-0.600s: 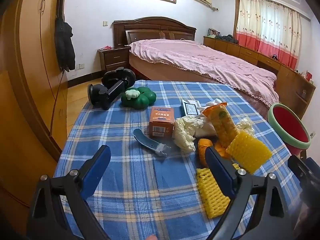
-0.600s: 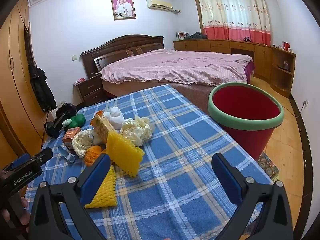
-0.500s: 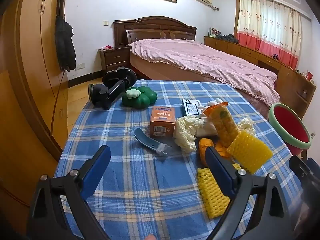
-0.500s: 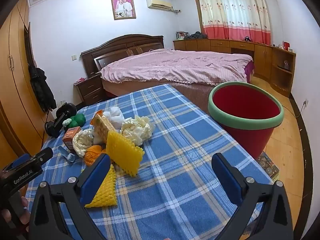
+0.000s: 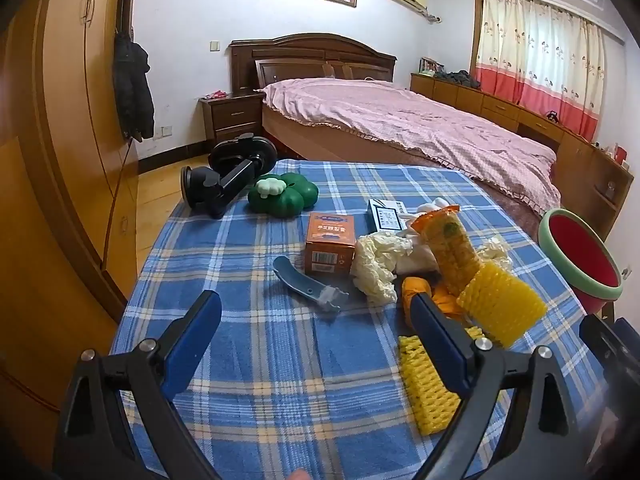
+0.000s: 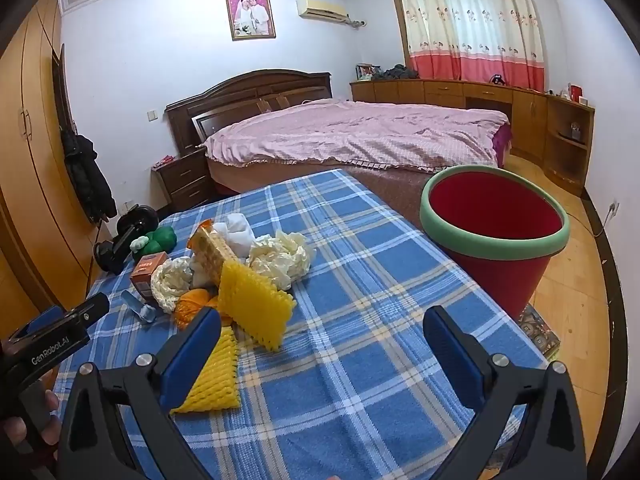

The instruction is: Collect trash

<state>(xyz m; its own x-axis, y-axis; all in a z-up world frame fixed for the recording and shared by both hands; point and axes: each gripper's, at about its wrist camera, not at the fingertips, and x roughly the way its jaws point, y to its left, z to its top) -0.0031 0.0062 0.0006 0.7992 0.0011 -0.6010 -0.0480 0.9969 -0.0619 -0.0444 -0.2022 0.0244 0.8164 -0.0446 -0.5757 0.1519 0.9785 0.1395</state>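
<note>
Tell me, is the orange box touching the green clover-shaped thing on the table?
Apart. The left wrist view shows a strip of blue plaid cloth between the orange box and the green clover-shaped thing, which lies farther back.

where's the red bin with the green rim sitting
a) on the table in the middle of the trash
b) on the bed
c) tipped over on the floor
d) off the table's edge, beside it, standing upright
d: the red bin stands upright with its mouth open upward, just past the edge of the blue plaid table, apart from the trash pile on the cloth.
</note>
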